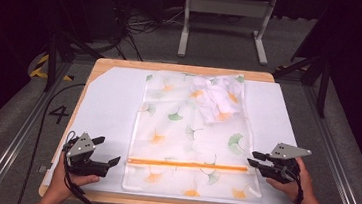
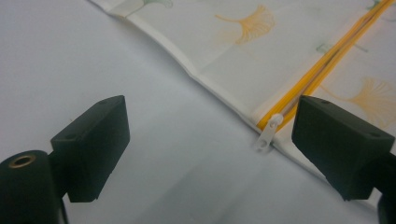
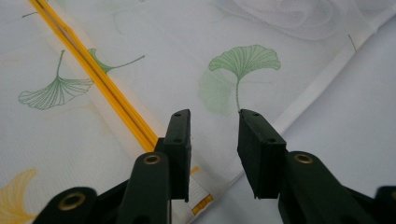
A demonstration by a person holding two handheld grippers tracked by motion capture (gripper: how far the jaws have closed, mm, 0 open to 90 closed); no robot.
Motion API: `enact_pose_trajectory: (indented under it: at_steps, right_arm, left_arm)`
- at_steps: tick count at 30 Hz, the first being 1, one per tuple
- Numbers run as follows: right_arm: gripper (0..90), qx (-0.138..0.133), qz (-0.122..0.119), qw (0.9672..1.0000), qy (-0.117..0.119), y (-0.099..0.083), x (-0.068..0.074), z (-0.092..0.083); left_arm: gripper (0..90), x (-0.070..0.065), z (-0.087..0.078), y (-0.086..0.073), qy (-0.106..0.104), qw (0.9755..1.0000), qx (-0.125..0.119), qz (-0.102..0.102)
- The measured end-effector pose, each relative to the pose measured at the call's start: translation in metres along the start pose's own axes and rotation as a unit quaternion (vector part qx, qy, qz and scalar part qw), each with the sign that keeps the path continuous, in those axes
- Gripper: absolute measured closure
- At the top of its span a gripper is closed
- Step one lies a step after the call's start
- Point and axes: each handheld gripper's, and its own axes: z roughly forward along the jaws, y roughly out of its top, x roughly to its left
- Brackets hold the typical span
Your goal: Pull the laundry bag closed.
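White bag [image 1: 193, 133] with green and orange ginkgo leaves, orange zipper [image 1: 188, 165], black tools

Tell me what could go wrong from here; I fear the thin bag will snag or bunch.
The white zipper pull is small and lies flat on the table, so the open left gripper may miss it. The right gripper hovers open over the bag edge; unpinned, the bag could slide or bunch along the orange zipper.

Thin, semi-sheer leaf-printed cloth bag [image 1: 191, 133] with orange zipper [image 1: 188, 165], on matt white sheet [image 1: 108, 110] over wood table [image 1: 182, 68].
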Motion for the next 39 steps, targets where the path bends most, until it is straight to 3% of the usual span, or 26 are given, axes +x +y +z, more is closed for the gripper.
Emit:
enact_pose_trajectory:
  at_steps: [4, 5, 10, 16, 23, 32, 39]
  right_arm:
    - [55.8, 0.001, -0.006, 1.0, -0.003, 0.002, 0.002, 0.004]
    - [54.5, 0.002, -0.008, 1.0, -0.005, 0.003, 0.003, 0.005]
    - [50.1, 0.005, -0.011, 0.9999, -0.003, 0.009, 0.005, 0.013]
    - [50.0, -0.002, -0.013, 0.9998, 0.013, 0.018, 0.011, 0.019]
    - [53.5, -0.014, -0.019, 0.9992, 0.032, 0.039, 0.021, 0.031]
    - [56.8, -0.006, -0.059, 0.9968, 0.053, 0.065, 0.044, 0.053]
    - [58.0, -0.009, -0.082, 0.9934, 0.08, 0.088, 0.065, 0.075]
  left_arm:
    - [21.8, -0.005, 0.001, -0.004, -0.008, 0.9999, 0.003, 0.01]
    - [27.6, -0.005, 0.001, -0.005, -0.022, 0.9997, 0.0, 0.013]
    - [56.8, -0.009, -0.003, -0.01, -0.029, 0.9991, 0.005, 0.032]
    - [86.7, -0.012, -0.01, -0.015, -0.045, 0.9982, 0.003, 0.041]
    - [90.0, -0.021, -0.013, -0.016, -0.066, 0.9965, 0.01, 0.05]
    - [90.0, -0.035, -0.009, -0.013, -0.079, 0.9948, 0.018, 0.062]
    - [90.0, -0.045, 0.002, -0.008, -0.102, 0.9912, 0.029, 0.08]
